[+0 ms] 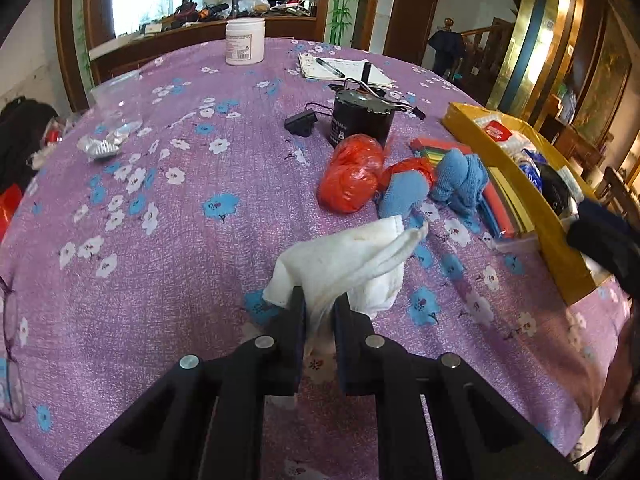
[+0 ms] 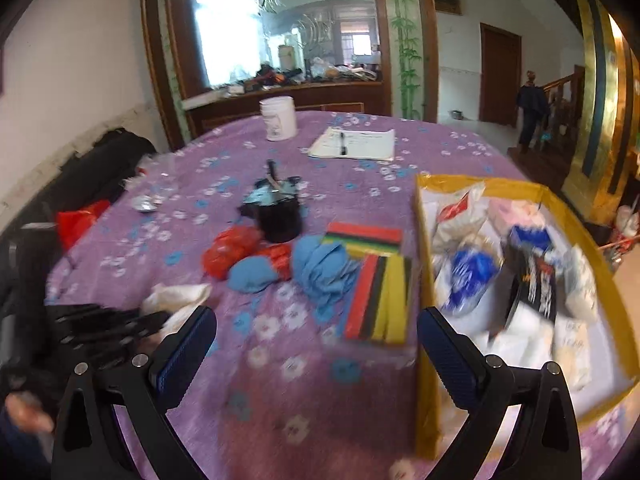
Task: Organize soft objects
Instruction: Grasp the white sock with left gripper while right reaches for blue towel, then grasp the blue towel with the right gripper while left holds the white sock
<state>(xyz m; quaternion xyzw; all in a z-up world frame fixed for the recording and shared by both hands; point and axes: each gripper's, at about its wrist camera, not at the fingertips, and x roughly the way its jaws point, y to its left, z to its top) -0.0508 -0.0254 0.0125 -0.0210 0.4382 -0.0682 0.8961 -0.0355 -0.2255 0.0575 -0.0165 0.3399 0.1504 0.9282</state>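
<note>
My left gripper (image 1: 320, 304) is shut on a white cloth (image 1: 344, 264), pinching its near edge over the purple flowered tablecloth (image 1: 160, 240). Beyond it lie two blue cloth bundles (image 1: 400, 194) (image 1: 460, 180) and two crumpled red plastic bags (image 1: 352, 172). In the right wrist view my right gripper (image 2: 316, 344) stands open and holds nothing, above the table beside the yellow box (image 2: 424, 360). The left gripper (image 2: 120, 324) and the white cloth (image 2: 176, 296) show at the left there, with the blue cloths (image 2: 320, 268) ahead.
A black cylindrical device (image 1: 360, 120) with a cable stands behind the red bags. Coloured foam strips (image 2: 380, 280) lie next to the yellow box, which holds several packets. A white jar (image 1: 245, 42), a notepad with a pen (image 1: 344, 68) and foil wrappers (image 1: 104, 144) lie farther off.
</note>
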